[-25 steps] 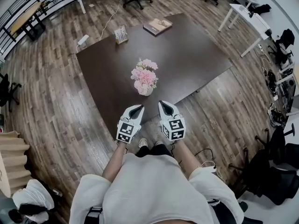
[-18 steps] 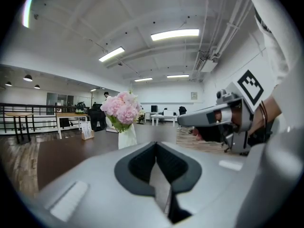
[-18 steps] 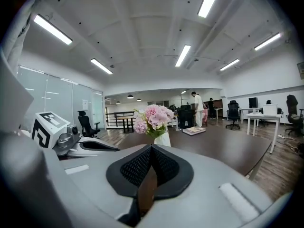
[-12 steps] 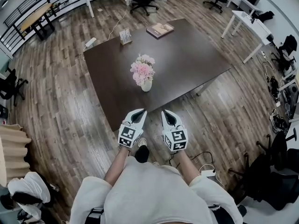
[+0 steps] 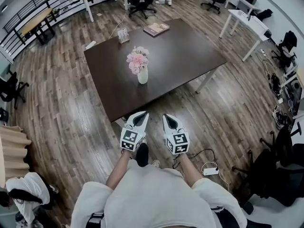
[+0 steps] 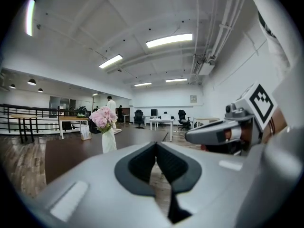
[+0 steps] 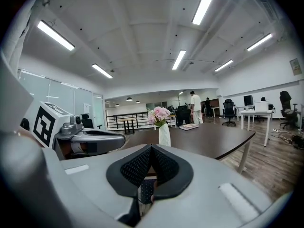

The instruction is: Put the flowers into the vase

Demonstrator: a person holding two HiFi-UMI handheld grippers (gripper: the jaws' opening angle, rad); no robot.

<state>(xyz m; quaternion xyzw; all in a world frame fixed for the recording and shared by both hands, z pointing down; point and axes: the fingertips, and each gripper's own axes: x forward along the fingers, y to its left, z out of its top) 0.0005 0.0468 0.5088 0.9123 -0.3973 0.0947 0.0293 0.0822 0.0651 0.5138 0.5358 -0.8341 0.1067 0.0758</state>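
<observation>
While flowers (image 5: 137, 60) fill vase (image 5: 142, 76), book (image 5: 156, 29), sign (image 5: 123, 35) behind

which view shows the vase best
The left gripper view: the vase stands side-on and largest, flowers in it. The right gripper view shows it side-on but smaller; the head view, from above, small.

Stems of the flowers (image 5: 136, 61) seem hidden inside the vase (image 5: 142, 76).

1 vase (image 5: 142, 76), 1 pink flower bunch (image 5: 137, 60), 1 table (image 5: 185, 51), 1 book (image 5: 156, 29), 2 grippers: left gripper (image 5: 141, 115), right gripper (image 5: 167, 118).
</observation>
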